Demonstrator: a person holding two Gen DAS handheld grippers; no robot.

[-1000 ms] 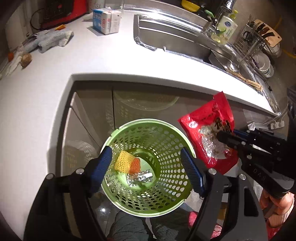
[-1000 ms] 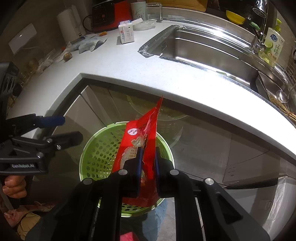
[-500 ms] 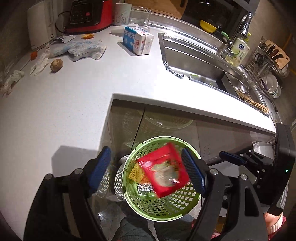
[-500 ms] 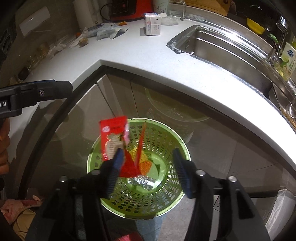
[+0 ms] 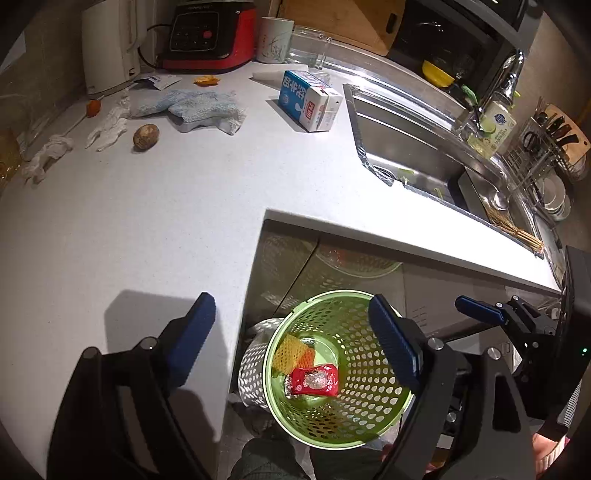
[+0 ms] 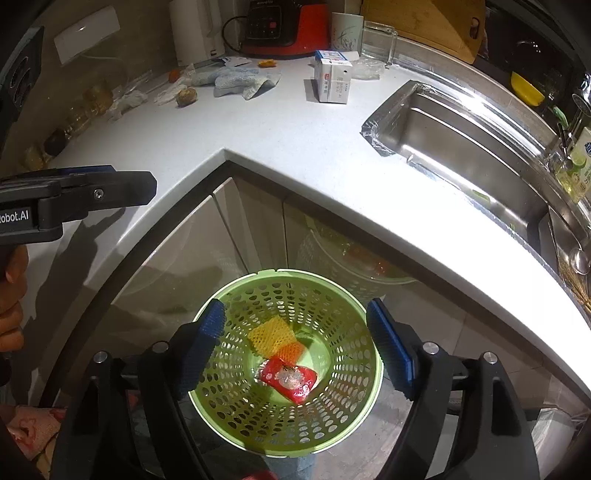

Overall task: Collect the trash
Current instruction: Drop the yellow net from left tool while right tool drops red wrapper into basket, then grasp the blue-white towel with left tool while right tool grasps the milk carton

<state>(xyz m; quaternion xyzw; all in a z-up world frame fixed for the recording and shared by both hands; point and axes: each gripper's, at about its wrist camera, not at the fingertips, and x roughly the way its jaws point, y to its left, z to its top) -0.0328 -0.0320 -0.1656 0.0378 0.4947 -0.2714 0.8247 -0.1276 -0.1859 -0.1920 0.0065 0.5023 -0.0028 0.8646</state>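
A green perforated trash basket [image 5: 369, 410] [image 6: 343, 413] stands on the floor below the counter corner. At its bottom lie a red snack packet [image 5: 314, 380] [image 6: 290, 378], a yellow-orange foam net [image 5: 291, 352] [image 6: 273, 338] and a bit of foil. My left gripper [image 5: 295, 343] is open and empty, above the counter edge and the basket. My right gripper [image 6: 297, 345] is open and empty, directly above the basket. On the counter lie a milk carton [image 5: 310, 101] [image 6: 332, 81], crumpled tissues [image 5: 107, 127], a brown round item [image 5: 146, 136] [image 6: 186, 96] and orange scraps [image 5: 205, 79].
A white L-shaped counter [image 5: 166, 206] surrounds the basket. A blue cloth [image 5: 192, 109], a kettle [image 5: 107, 44], a red cooker [image 5: 210, 35], a mug and a glass stand at the back. A steel sink [image 5: 406, 144] [image 6: 461, 147] lies to the right, with a dish rack [image 5: 546, 162] beyond.
My right gripper opened and let go of the red packet, which fell into the basket. Both grippers rose, the left shifting left toward the counter.
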